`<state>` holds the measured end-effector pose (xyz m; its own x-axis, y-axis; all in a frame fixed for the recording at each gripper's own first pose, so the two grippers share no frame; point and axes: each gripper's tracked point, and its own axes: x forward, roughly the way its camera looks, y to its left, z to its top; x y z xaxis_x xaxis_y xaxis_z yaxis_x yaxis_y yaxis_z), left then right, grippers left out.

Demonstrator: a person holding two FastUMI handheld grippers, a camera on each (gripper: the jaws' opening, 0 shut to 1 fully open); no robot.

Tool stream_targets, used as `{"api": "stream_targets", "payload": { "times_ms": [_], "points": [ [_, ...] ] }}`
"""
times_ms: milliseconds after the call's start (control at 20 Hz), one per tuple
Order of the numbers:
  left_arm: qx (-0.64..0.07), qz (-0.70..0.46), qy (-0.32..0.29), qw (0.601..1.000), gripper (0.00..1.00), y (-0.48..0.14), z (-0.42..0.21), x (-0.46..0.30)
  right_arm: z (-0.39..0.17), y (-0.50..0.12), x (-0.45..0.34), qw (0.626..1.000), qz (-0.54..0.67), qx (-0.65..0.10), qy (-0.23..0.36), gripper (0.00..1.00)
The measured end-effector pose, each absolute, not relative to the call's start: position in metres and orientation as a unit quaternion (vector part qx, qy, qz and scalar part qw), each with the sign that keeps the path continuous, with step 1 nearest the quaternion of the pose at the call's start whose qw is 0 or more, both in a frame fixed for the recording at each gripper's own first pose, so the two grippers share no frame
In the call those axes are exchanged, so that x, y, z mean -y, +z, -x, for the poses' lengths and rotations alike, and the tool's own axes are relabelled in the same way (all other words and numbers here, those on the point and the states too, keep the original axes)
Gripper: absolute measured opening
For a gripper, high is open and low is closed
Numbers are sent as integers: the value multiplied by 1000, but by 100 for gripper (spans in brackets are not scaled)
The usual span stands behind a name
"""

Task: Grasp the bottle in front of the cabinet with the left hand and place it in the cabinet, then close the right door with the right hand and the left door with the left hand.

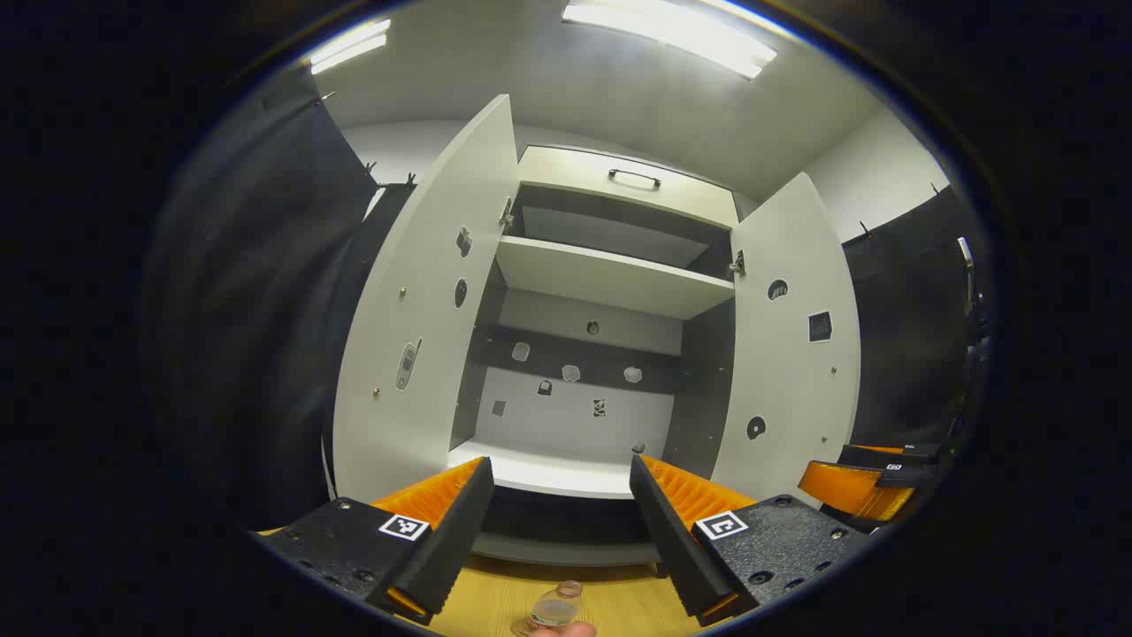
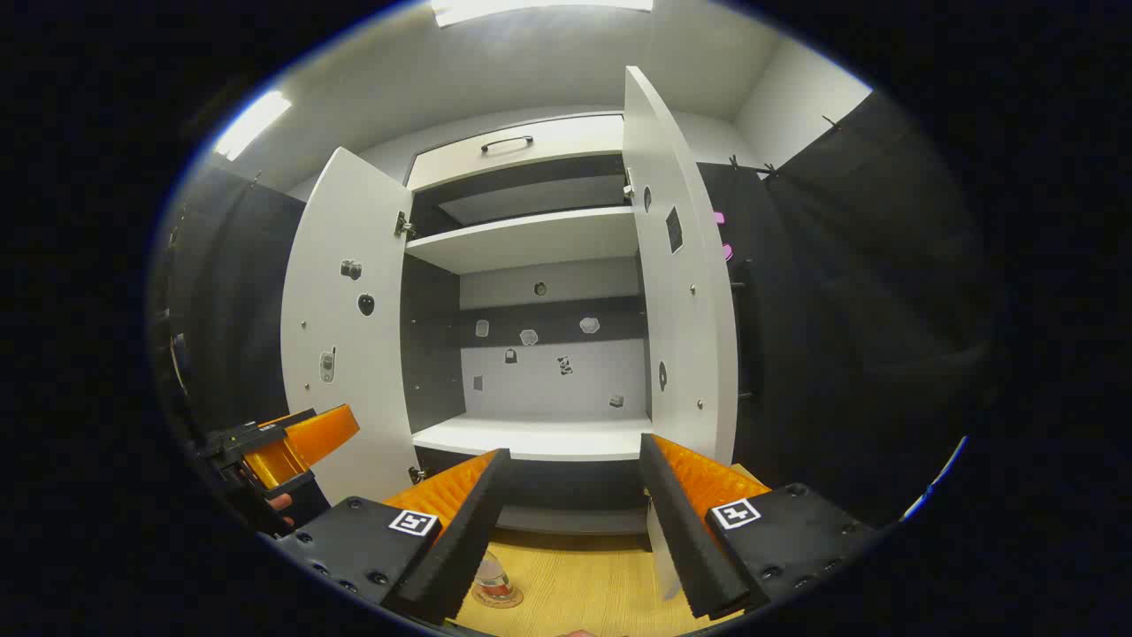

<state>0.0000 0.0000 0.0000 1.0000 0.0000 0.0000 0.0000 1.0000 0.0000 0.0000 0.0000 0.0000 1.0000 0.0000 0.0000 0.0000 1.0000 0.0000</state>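
Ceiling lights (image 1: pixel 672 35): long bright strips overhead. Ceiling (image 1: pixel 566 88): plain grey. Black cloth walls (image 1: pixel 248 301): hung on both sides. Surface (image 2: pixel 575 584): light wood grain. Drawer (image 1: pixel 632 181): pale front, dark handle (image 1: pixel 634 177), set high.

Square-coded, screw-studded tool (image 1: pixel 562 522) mounts

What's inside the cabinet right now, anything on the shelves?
Both shelves of the cabinet look bare; small stickers dot its back panel. The upper shelf's top surface is hidden from below. The bottle stands outside on the floor.
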Motion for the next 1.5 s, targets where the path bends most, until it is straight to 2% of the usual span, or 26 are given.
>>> {"api": "stream_targets", "payload": {
  "times_ms": [1250,1500],
  "points": [
    [5,9,13,1000,94,2,10,-7,7,-4,-5,1000,-3,-3,11,96],
    [16,1,11,1000,94,7,-4,-3,4,-14,-8,1000,-2,-13,19,96]
  ]
}}
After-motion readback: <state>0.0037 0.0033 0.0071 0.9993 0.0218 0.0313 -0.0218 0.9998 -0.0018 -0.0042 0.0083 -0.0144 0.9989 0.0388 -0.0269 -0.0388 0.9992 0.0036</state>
